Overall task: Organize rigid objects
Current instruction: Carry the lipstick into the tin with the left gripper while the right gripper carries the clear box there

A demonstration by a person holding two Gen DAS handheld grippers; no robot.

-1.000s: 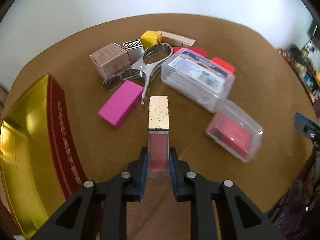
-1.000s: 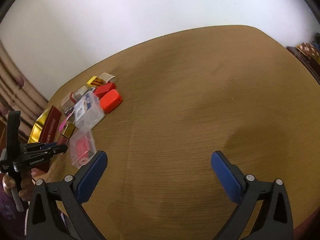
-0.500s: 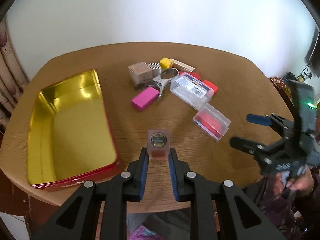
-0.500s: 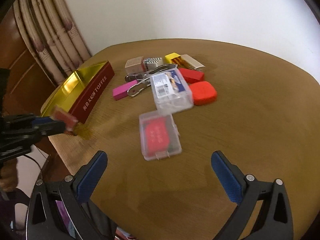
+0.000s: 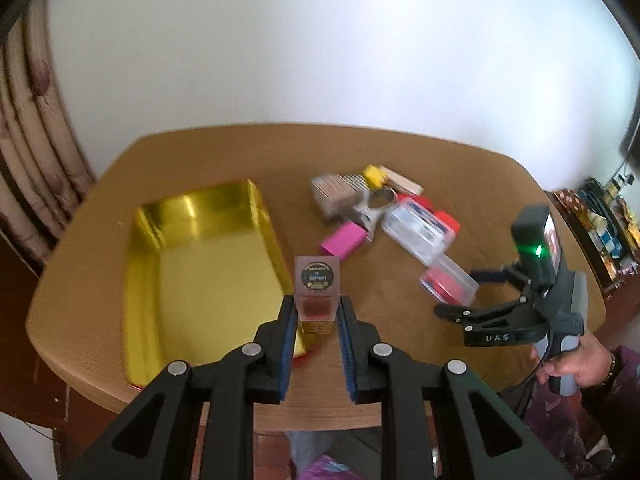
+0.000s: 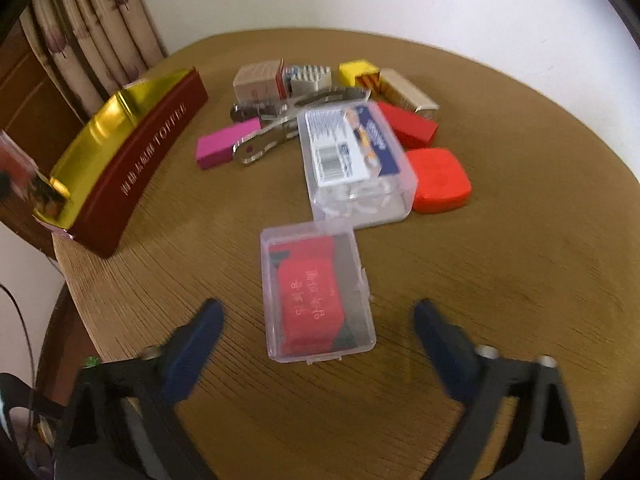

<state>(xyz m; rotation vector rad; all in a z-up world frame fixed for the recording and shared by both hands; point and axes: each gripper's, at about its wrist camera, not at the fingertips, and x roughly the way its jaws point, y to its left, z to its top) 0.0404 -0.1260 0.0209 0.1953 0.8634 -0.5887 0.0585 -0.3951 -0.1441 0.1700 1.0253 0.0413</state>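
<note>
My left gripper [image 5: 316, 308] is shut on a small clear bottle [image 5: 317, 280] with pink liquid and a gold cap. The bottle's round dark label faces the camera, and it hangs over the near right corner of the open gold tin [image 5: 200, 264]. My right gripper [image 6: 318, 312] points down at a small clear box [image 6: 312, 264] holding a red item. Its jaws are closing either side of the box, with the blue pads [image 6: 200, 332] still apart from it. In the left wrist view that box [image 5: 448, 284] lies just ahead of the right gripper, which a hand holds.
Beyond the small box lies a pile: a larger clear box [image 6: 352, 156], a red case [image 6: 438, 180], a red block [image 6: 412, 126], a pink block [image 6: 224, 146], a metal clamp [image 6: 288, 124], and cartons [image 6: 256, 80]. The tin's red wall [image 6: 148, 152] stands at left. The table edge is close.
The left gripper lifted the bottle off the table and drew back toward the tin's near corner. The right gripper swung over to the small clear box, and its jaws narrowed.
</note>
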